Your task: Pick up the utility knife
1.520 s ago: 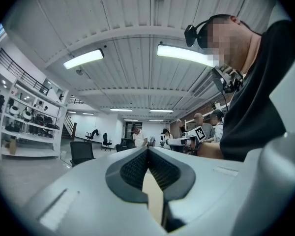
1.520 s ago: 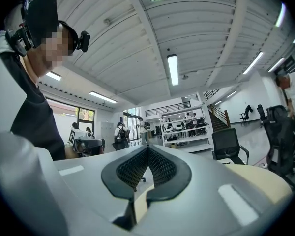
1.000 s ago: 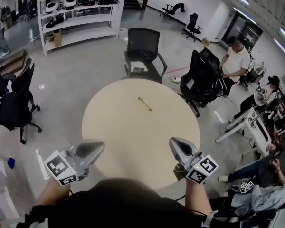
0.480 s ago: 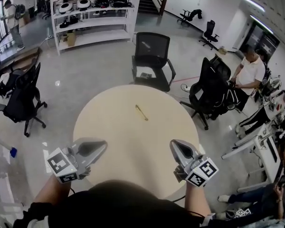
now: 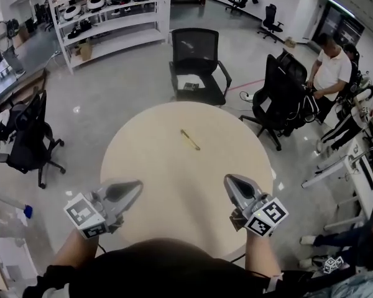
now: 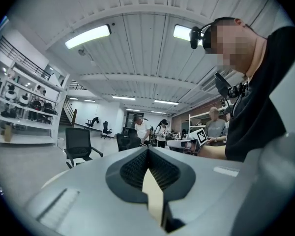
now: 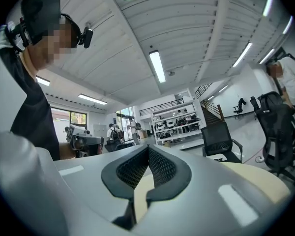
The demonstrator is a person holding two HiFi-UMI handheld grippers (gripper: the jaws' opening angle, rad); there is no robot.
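Observation:
The utility knife (image 5: 190, 139), slim and yellow, lies a little beyond the middle of the round beige table (image 5: 174, 179). Both grippers hover over the table's near edge, well short of the knife. My left gripper (image 5: 134, 187) sits at the near left and points towards the table's middle. Its jaws are shut with nothing between them, as the left gripper view (image 6: 148, 150) also shows. My right gripper (image 5: 229, 180) sits at the near right, likewise shut and empty, with its jaws meeting in the right gripper view (image 7: 148, 149). The knife does not show in either gripper view.
Black office chairs stand beyond the table (image 5: 196, 61), at its right (image 5: 286, 98) and off to the left (image 5: 25, 135). A white shelf unit (image 5: 105, 17) lines the back. A person in a white shirt (image 5: 332, 67) stands at the right near a white desk (image 5: 354, 166).
The head view has shifted, and the table has drawn slightly closer beneath both grippers. Both grippers stay shut and the same distance apart. The knife has not moved on the table.

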